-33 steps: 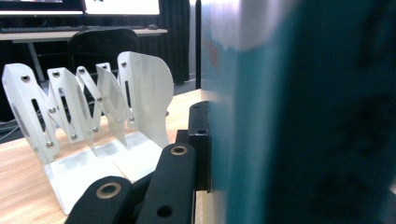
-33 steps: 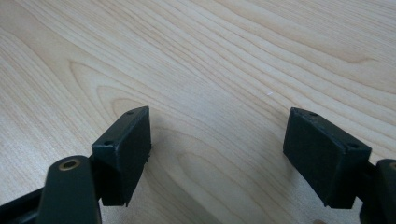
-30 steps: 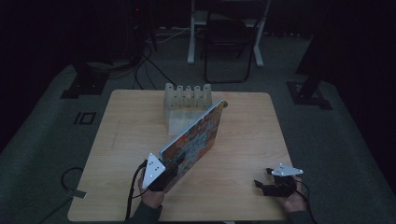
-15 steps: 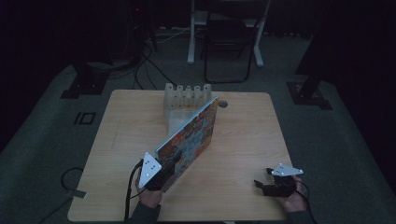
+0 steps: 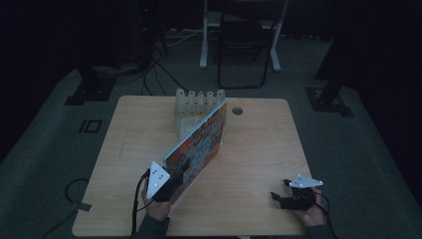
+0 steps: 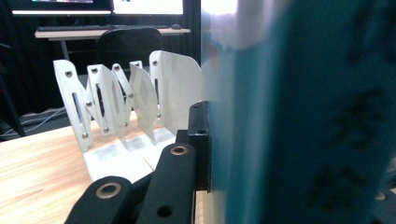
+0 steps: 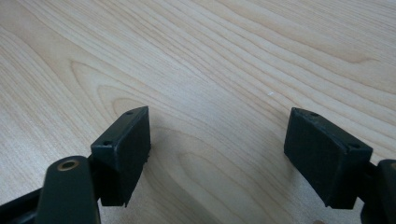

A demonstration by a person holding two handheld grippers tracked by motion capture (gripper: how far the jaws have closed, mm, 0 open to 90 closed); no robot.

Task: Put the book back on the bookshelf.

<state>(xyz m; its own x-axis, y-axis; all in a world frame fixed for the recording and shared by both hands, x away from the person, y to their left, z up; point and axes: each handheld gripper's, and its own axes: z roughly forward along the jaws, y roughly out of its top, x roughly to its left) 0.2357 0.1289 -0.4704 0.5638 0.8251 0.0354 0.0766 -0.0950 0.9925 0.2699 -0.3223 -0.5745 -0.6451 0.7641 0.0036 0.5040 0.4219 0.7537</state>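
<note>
Two grippers at the table's (image 5: 259,149) near edge: left gripper (image 5: 175,175) is clamped on the book's (image 5: 199,142) near end, holding it on edge w/ its far end at the white rack (image 5: 198,102) by the far edge, prob. aiming for a slot. Right gripper (image 5: 284,198) rests spread wide, holding nothing, near the right corner. Which slot the book meets is hidden behind its cover, & the close-up cover print is too blurred to read.

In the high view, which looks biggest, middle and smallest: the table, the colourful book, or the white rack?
1. Table: biggest by far.
2. Book: middle. It stands tilted on edge, gripped by the left gripper.
3. Rack: smallest, though the book hides part of it, so it is really a bit bigger than it looks.
</note>
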